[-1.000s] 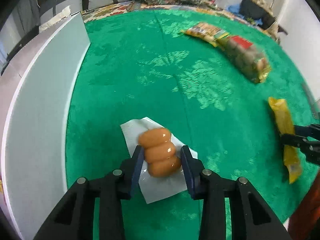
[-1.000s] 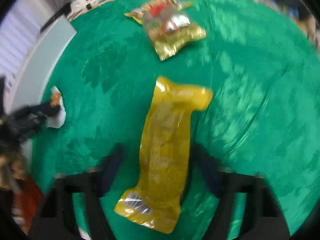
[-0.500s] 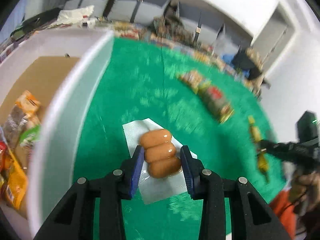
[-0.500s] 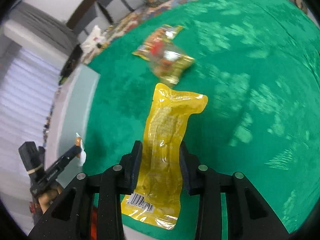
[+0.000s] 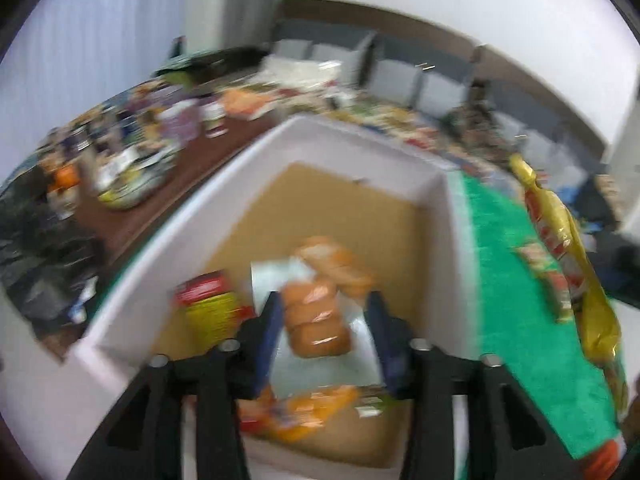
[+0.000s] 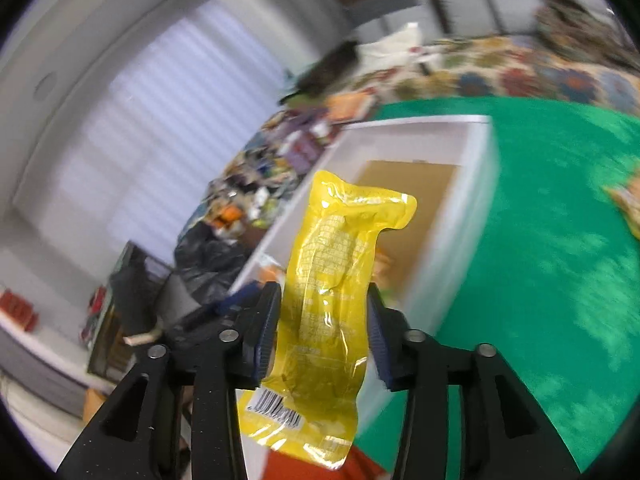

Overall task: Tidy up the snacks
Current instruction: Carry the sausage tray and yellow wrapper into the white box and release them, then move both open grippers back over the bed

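Motion blur smears the packets (image 5: 208, 304) lying in the white box (image 5: 360, 136), so their labels are unreadable. The left tool (image 5: 324, 320) hides part of the orange packet (image 5: 304, 412) below it.

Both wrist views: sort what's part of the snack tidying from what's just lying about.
Part of the job:
- sausage pack in the left claw, over the box
- yellow pouch in the right claw
- snacks already in the box
- packets on the green cloth

Lying about:
- jars and clutter on the brown table
- black bag
- chairs
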Demonstrator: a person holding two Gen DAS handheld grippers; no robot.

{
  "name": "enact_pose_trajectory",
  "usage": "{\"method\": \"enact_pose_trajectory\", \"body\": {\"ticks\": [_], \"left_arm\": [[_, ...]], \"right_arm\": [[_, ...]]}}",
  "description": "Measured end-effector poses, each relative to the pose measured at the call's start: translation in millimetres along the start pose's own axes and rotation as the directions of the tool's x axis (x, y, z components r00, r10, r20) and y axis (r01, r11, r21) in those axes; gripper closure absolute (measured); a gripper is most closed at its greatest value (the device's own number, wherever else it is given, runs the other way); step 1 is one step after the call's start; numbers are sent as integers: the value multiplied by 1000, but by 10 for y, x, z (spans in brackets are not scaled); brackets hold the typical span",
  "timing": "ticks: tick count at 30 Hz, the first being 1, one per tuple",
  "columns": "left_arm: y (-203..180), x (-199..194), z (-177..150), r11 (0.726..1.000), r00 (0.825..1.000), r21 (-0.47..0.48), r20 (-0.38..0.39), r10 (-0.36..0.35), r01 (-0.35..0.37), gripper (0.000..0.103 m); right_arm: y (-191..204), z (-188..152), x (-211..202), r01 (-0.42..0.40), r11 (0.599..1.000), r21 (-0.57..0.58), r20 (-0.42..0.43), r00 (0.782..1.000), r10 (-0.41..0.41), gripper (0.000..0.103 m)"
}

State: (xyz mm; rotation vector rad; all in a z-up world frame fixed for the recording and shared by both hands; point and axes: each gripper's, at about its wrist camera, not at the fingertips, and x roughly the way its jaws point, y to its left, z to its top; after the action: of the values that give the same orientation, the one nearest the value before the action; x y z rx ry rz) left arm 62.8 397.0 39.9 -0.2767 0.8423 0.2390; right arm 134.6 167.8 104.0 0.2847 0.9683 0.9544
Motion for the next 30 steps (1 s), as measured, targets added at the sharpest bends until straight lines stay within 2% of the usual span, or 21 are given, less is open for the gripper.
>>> {"method": "enact_pose_trajectory", "body": {"ticks": [1, 2, 4, 7, 9, 10, 12, 13, 14, 15, 19, 20, 21, 23, 26, 29, 30], "left_arm": [[113, 27, -34, 999, 999, -12, -7, 36, -36, 34], [193, 57, -82, 997, 997, -22, -10, 71, -71, 29], [335, 46, -194, 993, 995, -49, -8, 104, -104, 28], [414, 31, -354, 992, 997, -99, -5, 74, -74, 26], [327, 4, -428, 994, 1000, -109, 3, 29, -29, 26], [234, -24, -444, 995, 1000, -104, 8, 2, -1, 26], [-60, -100, -468, 995, 997, -70, 20, -76, 77, 26], [-218, -139, -480, 992, 993, -45, 25, -114, 115, 25], [-399, -180, -495, 988, 988, -13, 27, -155, 155, 24], [-657, -218, -508, 979, 979, 30, 28, -204, 203, 24], [-1553, -197, -606, 930, 944, 171, -10, -329, 326, 7], [-1748, -132, -651, 920, 940, 197, -30, -341, 340, 4], [-1961, -32, -715, 910, 937, 224, -58, -345, 349, 4], [-2356, 215, -872, 894, 934, 270, -126, -335, 357, 4], [-2810, 626, -1107, 885, 935, 318, -217, -282, 341, 5], [-3080, 953, -1216, 891, 951, 360, -238, -198, 276, 5], [-3151, 1061, -1225, 896, 954, 362, -243, -177, 258, 5]], "right_arm": [[50, 9, 107, -1, 1000, -10, -7, 1000, 1, 42], [98, -8, 239, 13, 1000, -19, -21, 1000, -14, 37], [72, -48, 383, 37, 999, -14, -39, 999, -38, 37], [-187, -197, 217, 71, 997, -1, -25, 997, -71, 38], [-489, -380, 81, 162, 986, -37, -12, 987, -162, 37], [-668, -491, 16, 224, 973, -64, -3, 974, -224, 37], [-1153, -812, -182, 402, 908, -123, 5, 915, -404, 37], [-1395, -968, -290, 477, 867, -142, 3, 876, -481, 37], [-1651, -1134, -416, 548, 823, -153, -2, 832, -554, 38], [-1984, -1339, -630, 625, 766, -146, -9, 774, -633, 38], [-2681, -1723, -1368, 763, 644, -64, 1, 645, -764, 38], [-2844, -1795, -1569, 792, 609, -39, 5, 610, -793, 38], [-2956, -1826, -1704, 811, 585, -17, 6, 585, -811, 38], [-3110, -1873, -1861, 831, 557, 22, 4, 557, -831, 35], [-3247, -1891, -2011, 805, 583, 108, 41, 582, -812, 26], [-3290, -1894, -2045, 791, 594, 147, 43, 594, -803, 21], [-3311, -1876, -2051, 782, 602, 159, 42, 604, -796, 20]]}}
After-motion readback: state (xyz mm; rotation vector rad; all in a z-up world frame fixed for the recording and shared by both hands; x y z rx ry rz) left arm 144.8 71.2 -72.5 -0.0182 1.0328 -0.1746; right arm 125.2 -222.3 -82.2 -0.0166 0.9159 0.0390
